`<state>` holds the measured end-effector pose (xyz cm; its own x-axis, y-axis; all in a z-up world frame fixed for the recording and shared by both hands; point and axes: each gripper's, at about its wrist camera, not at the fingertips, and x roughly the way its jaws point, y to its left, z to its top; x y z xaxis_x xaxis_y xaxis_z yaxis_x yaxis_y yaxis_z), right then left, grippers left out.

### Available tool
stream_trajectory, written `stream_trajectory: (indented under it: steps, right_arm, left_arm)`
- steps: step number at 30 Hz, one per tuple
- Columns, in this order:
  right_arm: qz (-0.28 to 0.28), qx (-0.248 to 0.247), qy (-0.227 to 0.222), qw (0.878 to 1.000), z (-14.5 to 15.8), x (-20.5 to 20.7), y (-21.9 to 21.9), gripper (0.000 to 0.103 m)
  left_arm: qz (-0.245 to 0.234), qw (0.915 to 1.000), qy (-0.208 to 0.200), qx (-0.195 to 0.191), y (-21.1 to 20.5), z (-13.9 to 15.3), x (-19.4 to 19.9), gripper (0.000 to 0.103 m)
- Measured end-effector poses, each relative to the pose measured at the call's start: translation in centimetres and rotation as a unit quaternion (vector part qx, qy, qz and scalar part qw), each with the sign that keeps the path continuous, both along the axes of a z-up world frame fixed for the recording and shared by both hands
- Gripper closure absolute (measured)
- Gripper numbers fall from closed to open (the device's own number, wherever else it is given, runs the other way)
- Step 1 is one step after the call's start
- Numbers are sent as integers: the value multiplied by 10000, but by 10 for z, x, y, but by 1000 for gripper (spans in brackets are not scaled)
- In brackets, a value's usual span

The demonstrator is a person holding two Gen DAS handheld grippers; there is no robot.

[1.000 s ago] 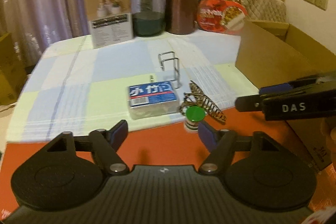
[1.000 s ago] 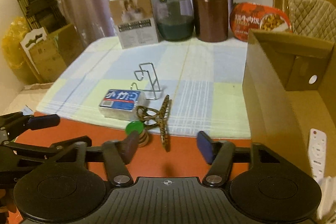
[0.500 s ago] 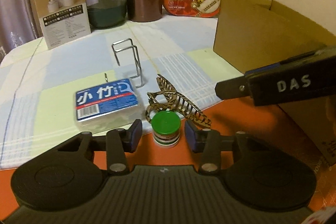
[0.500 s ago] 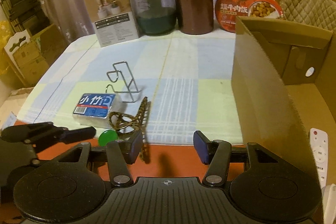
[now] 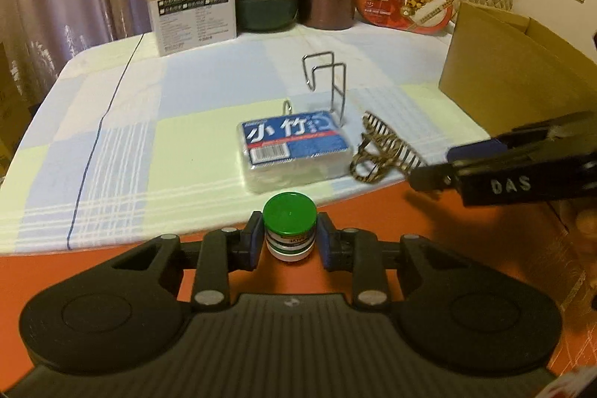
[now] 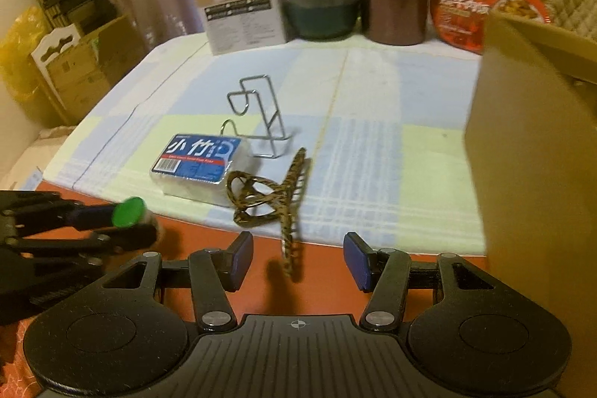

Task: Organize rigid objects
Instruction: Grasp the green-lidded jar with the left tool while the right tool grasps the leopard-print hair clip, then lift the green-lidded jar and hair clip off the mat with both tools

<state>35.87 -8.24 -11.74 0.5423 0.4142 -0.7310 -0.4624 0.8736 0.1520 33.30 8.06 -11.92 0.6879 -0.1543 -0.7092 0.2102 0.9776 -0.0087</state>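
My left gripper is clamped on the green-capped bottle, which stands upright on the red mat at the cloth's edge. My right gripper is spread open, and the leopard hair claw lies just ahead between its fingers, long axis running away from me. So the right is nearer the claw, and the cardboard box sits on its right.

You see a glossy plastic green cap, a shiny metal wire rack, a matt cardboard box and a woven cloth tablecloth.
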Motion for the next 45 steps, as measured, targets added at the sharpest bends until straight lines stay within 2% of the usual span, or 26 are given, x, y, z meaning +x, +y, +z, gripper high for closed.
stream_trajectory:
  steps: [3,5,7,9,18,26,32,33,35,36,37,38,41,45]
  right_arm:
    - [99,-42,-95,9999,-4,4,8,74]
    - [145,-129,-150,9997,-6,6,14,80]
    - [178,-213,-160,9995,-8,6,17,93]
    - [172,-284,-178,9993,-9,6,18,100]
    - [278,-335,62,9990,5,-13,10,101]
    - [494,-509,456,9964,-1,-73,-2,101]
    - [434,-337,432,9976,-5,-113,-16,100]
    - [417,-312,402,9978,-5,-117,-17,99]
    - [389,-264,320,9984,-5,-123,-20,89]
    - [380,-247,277,9986,-5,-125,-20,69]
    - [355,-242,238,9988,-5,-126,-19,41]
    - [320,-195,160,9992,-5,-128,-18,34]
    - [366,-151,-27,9992,-4,-128,-11,32]
    - [319,-70,-141,9994,-8,-124,-3,32]
  left_arm:
    - [-32,10000,36,31,0,-6,0,78]
    - [-63,10000,-22,36,0,-8,0,78]
    - [-66,10000,-55,18,0,-8,1,78]
    - [-45,10000,-84,12,0,-9,1,78]
    - [127,9996,30,-232,2,-8,-11,78]
    - [-12,9998,140,-115,-7,1,-73,78]
    - [-69,9999,85,26,-9,3,-111,78]
    - [-80,9999,87,34,-9,3,-113,78]
    - [-72,9999,66,47,-7,2,-115,78]
    - [-60,10000,44,44,-6,2,-116,78]
    - [-36,10000,33,33,-5,2,-115,78]
    - [15,10000,37,8,-3,2,-114,78]
    - [89,9999,-17,-98,0,3,-112,78]
    - [65,10000,-46,-58,0,1,-112,75]
